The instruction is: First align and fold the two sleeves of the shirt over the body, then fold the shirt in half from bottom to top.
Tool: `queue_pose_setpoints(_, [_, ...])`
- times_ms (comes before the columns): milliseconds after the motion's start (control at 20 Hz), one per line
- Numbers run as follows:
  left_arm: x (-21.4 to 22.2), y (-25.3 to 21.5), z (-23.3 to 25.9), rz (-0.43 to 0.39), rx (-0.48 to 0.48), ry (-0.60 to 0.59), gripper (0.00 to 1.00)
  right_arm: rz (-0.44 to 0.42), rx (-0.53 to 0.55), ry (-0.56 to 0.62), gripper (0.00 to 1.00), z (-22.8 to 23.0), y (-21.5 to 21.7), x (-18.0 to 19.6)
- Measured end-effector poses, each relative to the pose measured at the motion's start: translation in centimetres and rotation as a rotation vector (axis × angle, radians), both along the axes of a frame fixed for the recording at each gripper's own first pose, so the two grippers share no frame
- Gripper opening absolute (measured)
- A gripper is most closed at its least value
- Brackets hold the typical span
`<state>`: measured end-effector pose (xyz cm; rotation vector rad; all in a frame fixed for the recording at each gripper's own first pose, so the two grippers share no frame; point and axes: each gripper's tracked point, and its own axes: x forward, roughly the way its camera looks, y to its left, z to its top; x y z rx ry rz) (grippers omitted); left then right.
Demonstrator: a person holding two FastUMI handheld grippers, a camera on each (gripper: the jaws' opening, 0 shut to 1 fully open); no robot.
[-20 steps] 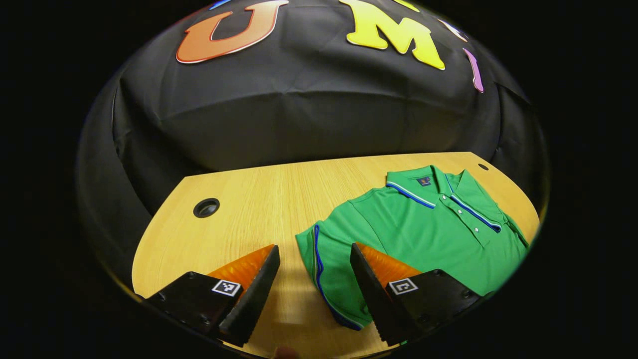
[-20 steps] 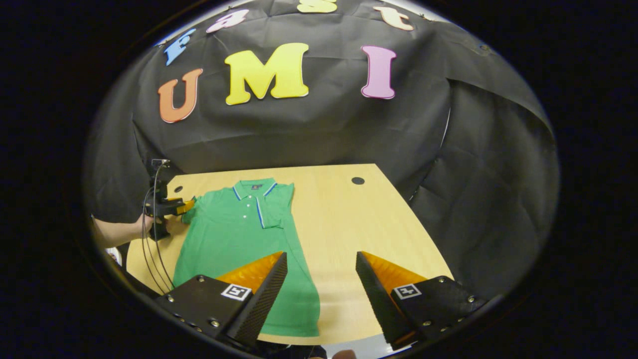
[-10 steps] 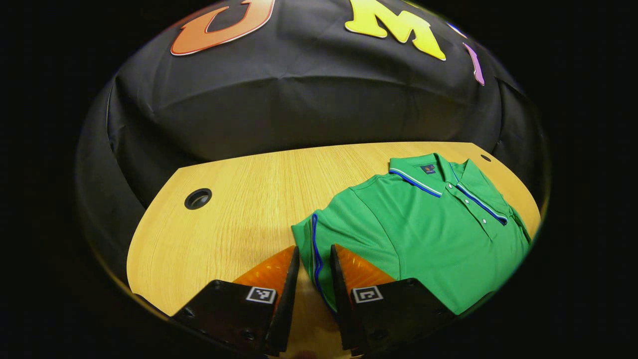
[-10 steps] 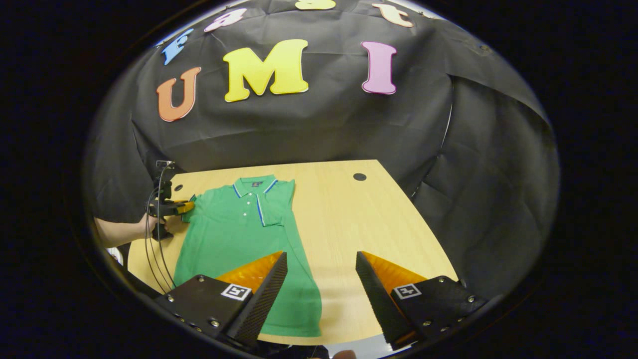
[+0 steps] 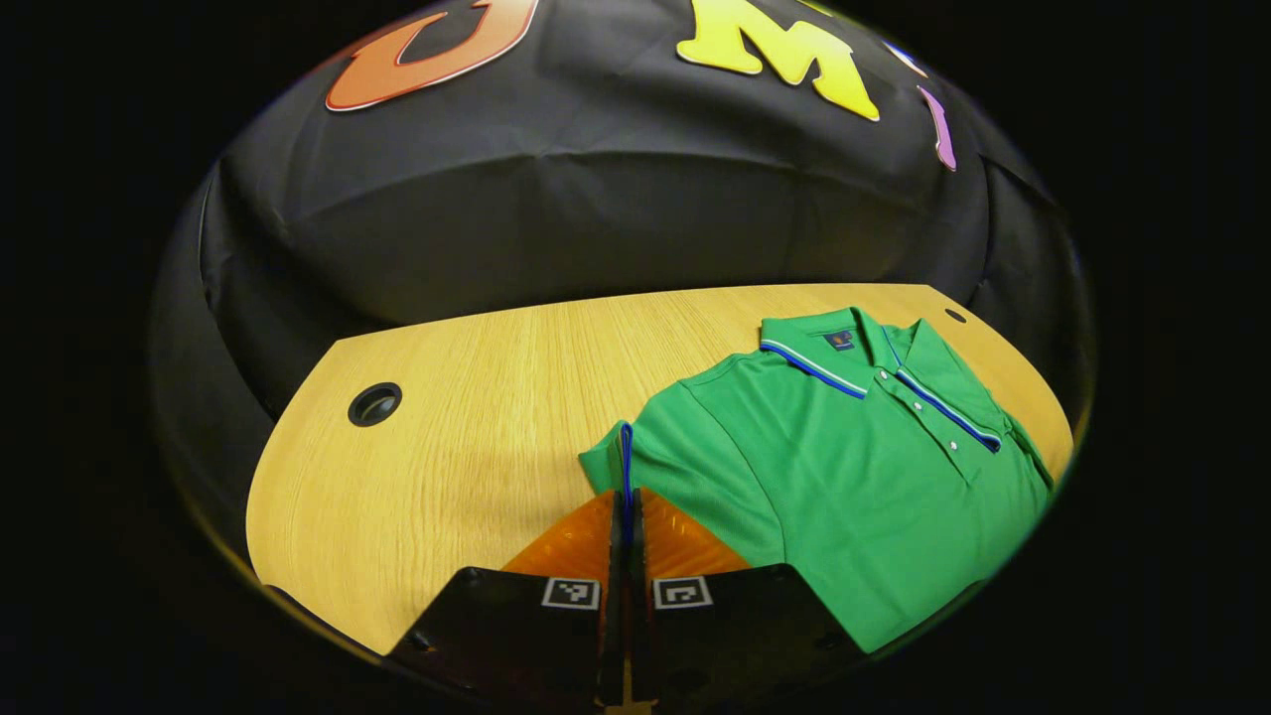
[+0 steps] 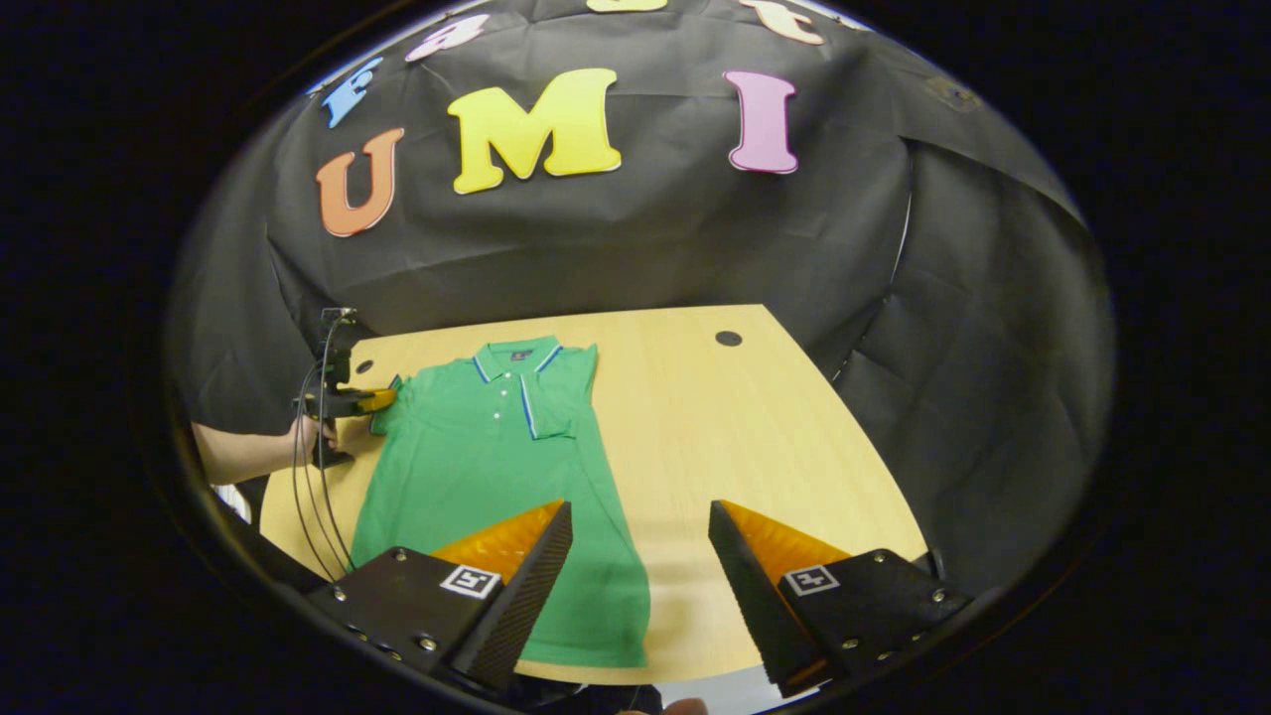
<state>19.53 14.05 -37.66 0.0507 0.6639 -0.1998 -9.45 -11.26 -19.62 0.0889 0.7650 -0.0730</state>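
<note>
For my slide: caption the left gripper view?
Left gripper shut on the green polo shirt's sleeve hem.

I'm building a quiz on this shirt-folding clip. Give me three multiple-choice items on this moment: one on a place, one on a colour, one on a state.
1. Where does the folded-in sleeve lie?
A. over the shirt's body
B. flat on bare table
C. hanging off the table edge

2. What colour is the shirt?
A. red
B. green with blue trim
C. white

3. How is the left gripper?
A. wide open above the collar
B. shut on the other sleeve's edge
C. lying on the table

Key: 1 A, it covers the chest by the placket. 2 B, both views show it. 3 B, both fingers pinch the blue-trimmed edge.
</note>
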Motion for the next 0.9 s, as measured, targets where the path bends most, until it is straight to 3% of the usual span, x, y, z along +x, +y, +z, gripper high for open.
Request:
queue_pose_setpoints(250, [0.6, -0.3, 3.1, -0.002, 0.042, -0.061, 0.04, -0.036, 0.033, -0.02, 0.84, 0.1, -0.7, 0.2])
queue_pose_setpoints(450, [0.8, -1.6, 5.0, -0.006, 0.09, -0.079, 0.04, -0.045, 0.064, -0.038, 0.88, 0.0, -0.9, 0.4])
queue_pose_setpoints(550, [0.8, -3.2, 5.9, -0.02, 0.084, -0.074, 0.03, -0.045, 0.07, -0.046, 0.84, 0.2, -1.1, 0.3])
queue_pose_setpoints(600, [0.9, -4.2, 6.3, -0.028, 0.081, -0.074, 0.03, -0.046, 0.069, -0.052, 0.88, 0.3, -1.4, 0.3])
queue_pose_setpoints(900, [1.0, -11.2, 8.2, -0.099, 0.064, -0.078, 0.03, -0.067, 0.091, -0.076, 0.88, 0.5, -3.1, -0.5])
